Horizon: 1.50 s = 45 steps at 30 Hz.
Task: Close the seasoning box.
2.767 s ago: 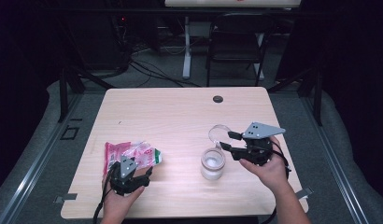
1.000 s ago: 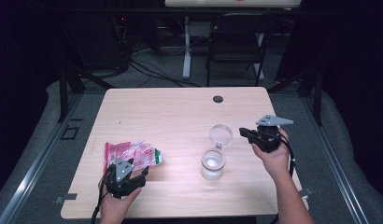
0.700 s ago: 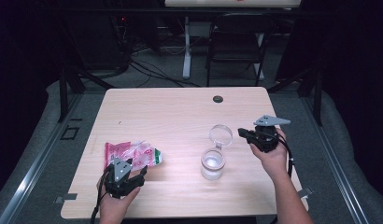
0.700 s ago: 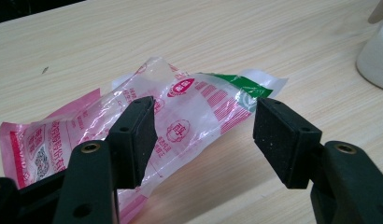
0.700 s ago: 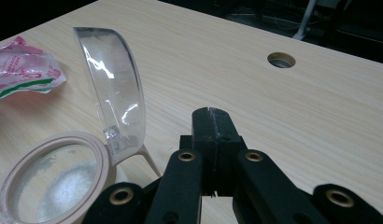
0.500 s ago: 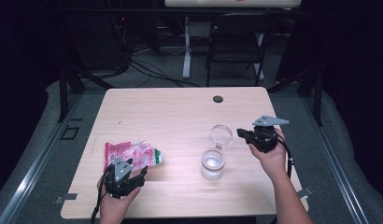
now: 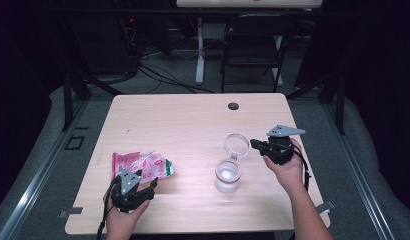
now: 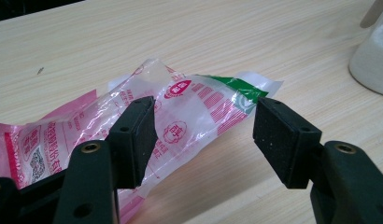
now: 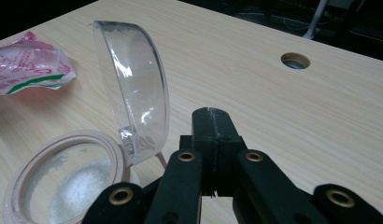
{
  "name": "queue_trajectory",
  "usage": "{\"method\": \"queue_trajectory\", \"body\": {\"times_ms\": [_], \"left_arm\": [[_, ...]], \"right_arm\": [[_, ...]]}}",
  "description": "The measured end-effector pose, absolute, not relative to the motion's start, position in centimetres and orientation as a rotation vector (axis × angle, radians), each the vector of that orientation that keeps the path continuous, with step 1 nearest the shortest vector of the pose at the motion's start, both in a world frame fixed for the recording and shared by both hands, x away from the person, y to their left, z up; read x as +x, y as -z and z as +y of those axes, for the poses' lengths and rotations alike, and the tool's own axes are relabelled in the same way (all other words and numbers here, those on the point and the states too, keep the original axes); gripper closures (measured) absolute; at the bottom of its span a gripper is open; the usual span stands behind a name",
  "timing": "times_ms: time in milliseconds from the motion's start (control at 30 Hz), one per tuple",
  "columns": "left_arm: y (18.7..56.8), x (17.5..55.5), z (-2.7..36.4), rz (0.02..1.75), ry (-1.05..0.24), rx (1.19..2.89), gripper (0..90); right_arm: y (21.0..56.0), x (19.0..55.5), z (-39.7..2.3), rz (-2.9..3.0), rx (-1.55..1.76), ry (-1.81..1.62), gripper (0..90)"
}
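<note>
Left gripper (image 8: 199, 140): jaws stand apart, one pad on each side of the plastic packet (image 8: 147, 121), neither pressing on it. In the left gripper view the near pad overlaps the packet's clear middle; the far pad sits just off its green-and-white end. In the high view this gripper (image 7: 143, 186) lies at about 7 o'clock on the table (image 7: 193, 125), held in the person's left hand (image 7: 124, 220), with the packet (image 7: 140, 165) directly at its 12 o'clock.

Right gripper (image 9: 212, 119): jaws pressed together, nothing between them. In the high view it (image 7: 255, 145) sits at about 4 o'clock on the table, in the person's right hand (image 7: 288, 170), tips pointing toward 9 o'clock at the open lid.

Jar (image 7: 228, 175): upright, near table centre toward 5 o'clock, holding a white granular content at the bottom. Its clear round lid (image 7: 236, 145) is hinged back at the jar's 1 o'clock. In the right gripper view the lid (image 9: 138, 93) stands nearly upright above the tan rim (image 9: 63, 140), just beside the closed jaw tips; contact cannot be confirmed.

Packet: pink and clear, flat on the wood, well apart from the jar, at its 9 o'clock.

Cable hole (image 7: 233, 106): at 12 o'clock near the far edge.
</note>
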State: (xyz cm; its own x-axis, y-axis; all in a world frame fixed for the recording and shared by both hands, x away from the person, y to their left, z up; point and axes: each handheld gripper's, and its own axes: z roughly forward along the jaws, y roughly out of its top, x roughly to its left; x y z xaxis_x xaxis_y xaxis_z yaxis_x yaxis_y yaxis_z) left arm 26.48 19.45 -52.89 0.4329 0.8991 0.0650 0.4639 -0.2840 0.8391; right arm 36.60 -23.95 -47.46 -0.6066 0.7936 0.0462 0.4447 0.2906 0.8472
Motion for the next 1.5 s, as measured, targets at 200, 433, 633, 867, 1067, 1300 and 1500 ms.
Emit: {"method": "queue_trajectory", "body": {"times_ms": [200, 433, 633, 867, 1067, 1300, 1500], "left_arm": [[52.92, 26.49, 19.46, 1.152, -0.707, 1.912, 38.9], [52.93, 26.49, 19.47, 1.151, -0.708, 1.911, 38.9], [52.92, 26.48, 19.47, 1.151, -0.707, 1.912, 38.9], [52.89, 26.46, 19.52, 1.153, -0.705, 1.910, 38.9], [52.91, 26.48, 19.51, 1.150, -0.707, 1.911, 38.9], [52.89, 26.47, 19.55, 1.151, -0.708, 1.913, 38.9], [52.88, 26.47, 19.54, 1.151, -0.710, 1.913, 38.9]], "right_arm": [[47.52, 36.55, -23.64, 2.193, 1.103, -1.238, 90.0], [47.57, 36.54, -23.54, 2.197, 1.100, -1.242, 90.0], [47.57, 36.50, -23.36, 2.205, 1.094, -1.238, 90.0], [47.48, 36.40, -23.20, 2.205, 1.090, -1.242, 90.0], [47.46, 36.32, -23.16, 2.204, 1.087, -1.244, 90.0], [47.43, 36.23, -23.10, 2.202, 1.084, -1.244, 90.0], [47.37, 36.12, -23.06, 2.205, 1.076, -1.240, 90.0]]}}
